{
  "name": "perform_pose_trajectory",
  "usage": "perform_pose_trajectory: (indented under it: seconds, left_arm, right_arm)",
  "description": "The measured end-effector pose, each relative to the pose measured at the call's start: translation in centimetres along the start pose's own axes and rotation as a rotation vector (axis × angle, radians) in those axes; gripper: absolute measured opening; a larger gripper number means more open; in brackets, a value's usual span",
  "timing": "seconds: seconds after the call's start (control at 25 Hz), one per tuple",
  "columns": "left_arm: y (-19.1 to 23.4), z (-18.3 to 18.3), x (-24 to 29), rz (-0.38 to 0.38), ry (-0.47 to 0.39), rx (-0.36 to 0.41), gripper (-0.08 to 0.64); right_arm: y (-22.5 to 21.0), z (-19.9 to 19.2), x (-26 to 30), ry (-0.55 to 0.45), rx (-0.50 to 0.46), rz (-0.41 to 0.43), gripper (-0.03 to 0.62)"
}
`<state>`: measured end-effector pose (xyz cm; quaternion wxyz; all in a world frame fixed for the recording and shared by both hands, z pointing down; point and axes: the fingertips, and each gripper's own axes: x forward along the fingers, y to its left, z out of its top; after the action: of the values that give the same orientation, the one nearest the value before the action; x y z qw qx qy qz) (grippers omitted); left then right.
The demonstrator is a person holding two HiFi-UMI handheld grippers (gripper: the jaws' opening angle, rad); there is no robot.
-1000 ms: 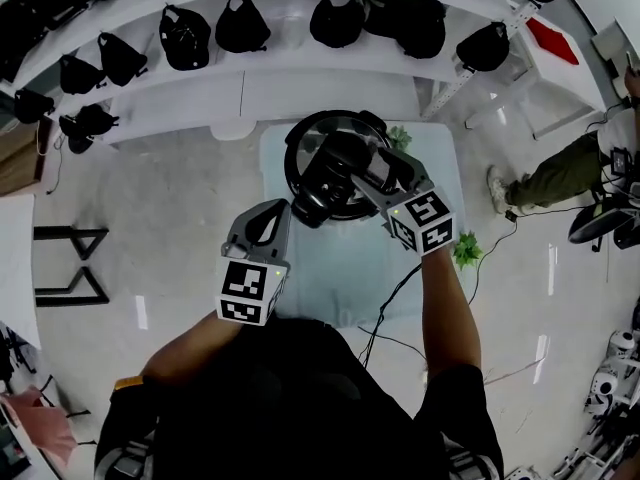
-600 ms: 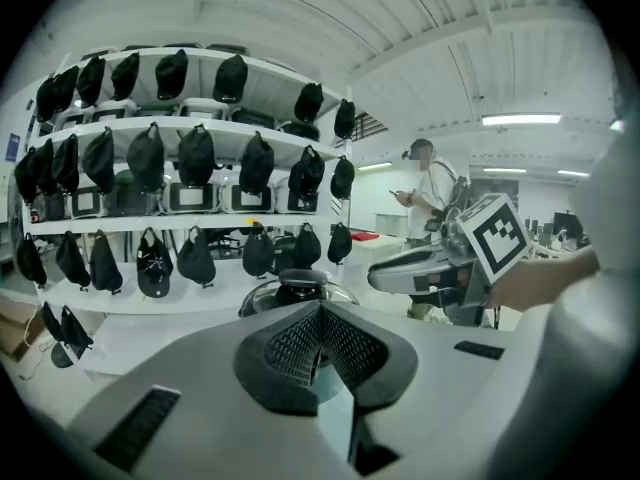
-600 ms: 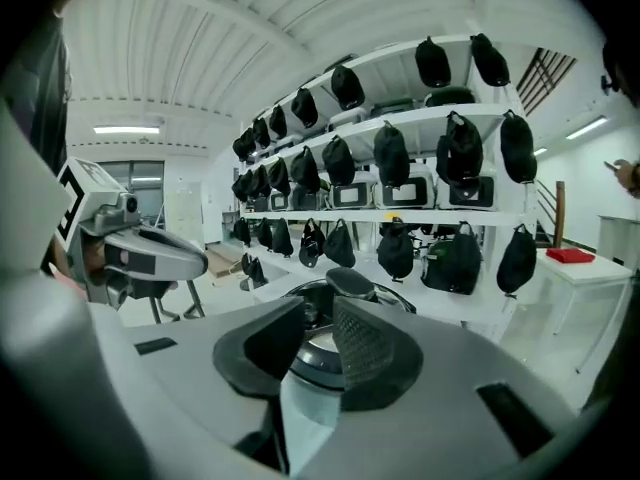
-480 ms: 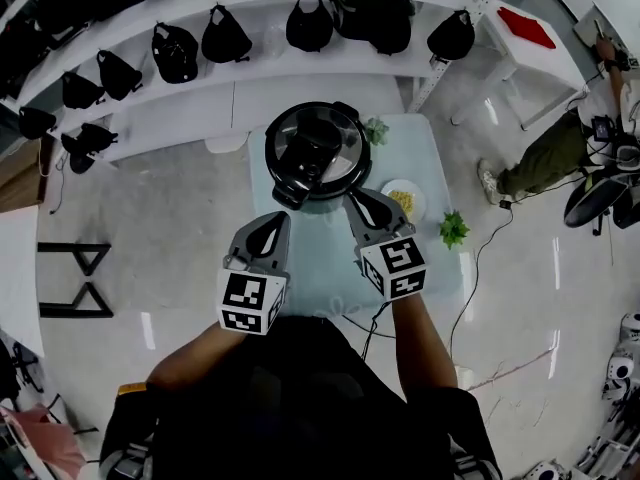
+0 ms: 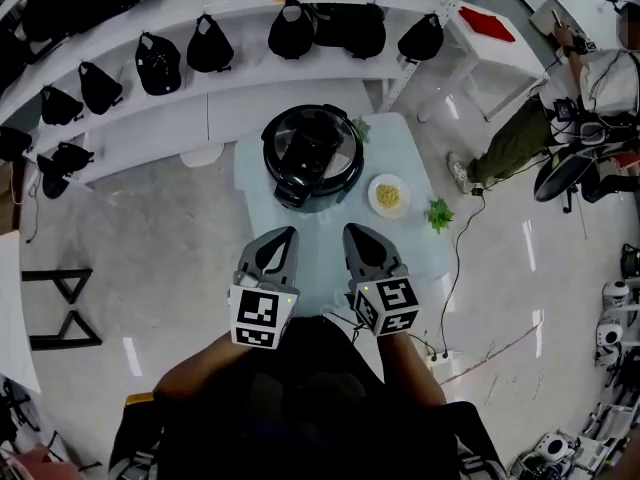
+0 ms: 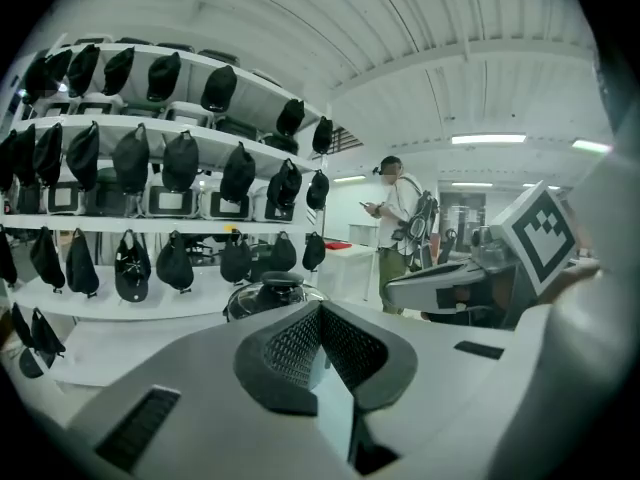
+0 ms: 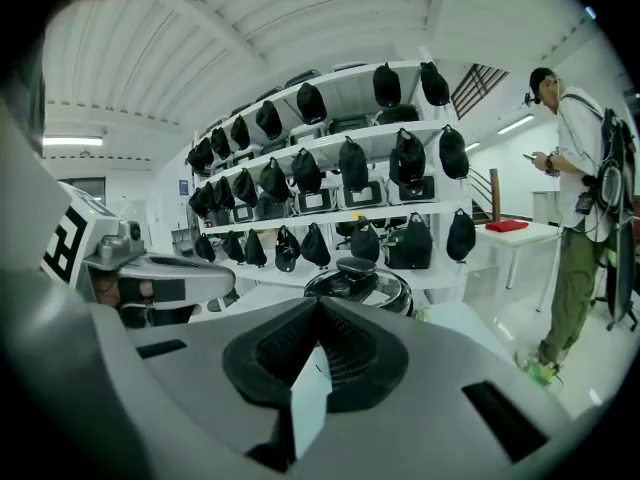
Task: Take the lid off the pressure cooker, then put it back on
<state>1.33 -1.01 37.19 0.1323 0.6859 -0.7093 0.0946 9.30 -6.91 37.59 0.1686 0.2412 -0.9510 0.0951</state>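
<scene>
The black pressure cooker [image 5: 312, 156] stands at the far end of the pale table [image 5: 330, 263] with its lid [image 5: 330, 133] seated on it. Both grippers hover side by side over the table's near end, well short of the cooker. My left gripper [image 5: 284, 234] is shut, tips touching, with nothing between them. My right gripper [image 5: 356, 232] is likewise shut and empty. The cooker [image 6: 272, 293] rises just beyond the closed tips in the left gripper view. In the right gripper view the cooker [image 7: 360, 280] also sits ahead of the tips.
A small plate of yellow food [image 5: 388, 196] lies right of the cooker, with a little green plant [image 5: 438, 213] at the table's right edge. White shelves of black bags [image 5: 210, 48] curve behind. A person [image 5: 510, 148] stands at the right, cables on the floor.
The right gripper has left the cooker's lid handle, drawn back toward the body and closed its jaws. The left gripper has pulled back too. The lid stays on the cooker.
</scene>
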Motion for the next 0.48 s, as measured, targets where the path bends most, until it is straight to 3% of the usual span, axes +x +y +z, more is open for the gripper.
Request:
perform_pose_trajectory:
  seconds: [0.24, 0.48]
  left_arm:
    - [0.4, -1.8, -3.4, -0.067, -0.019, -0.06, 0.006]
    - [-0.5, -3.4, -5.0, -0.09, -0.01, -0.046, 0.006]
  right_arm:
    - [3.7, -0.9, -2.4, 0.019, 0.009, -0.079, 0.018]
    - [6.4, -3.3, -3.9, 0.037, 0.034, -0.055, 0.018]
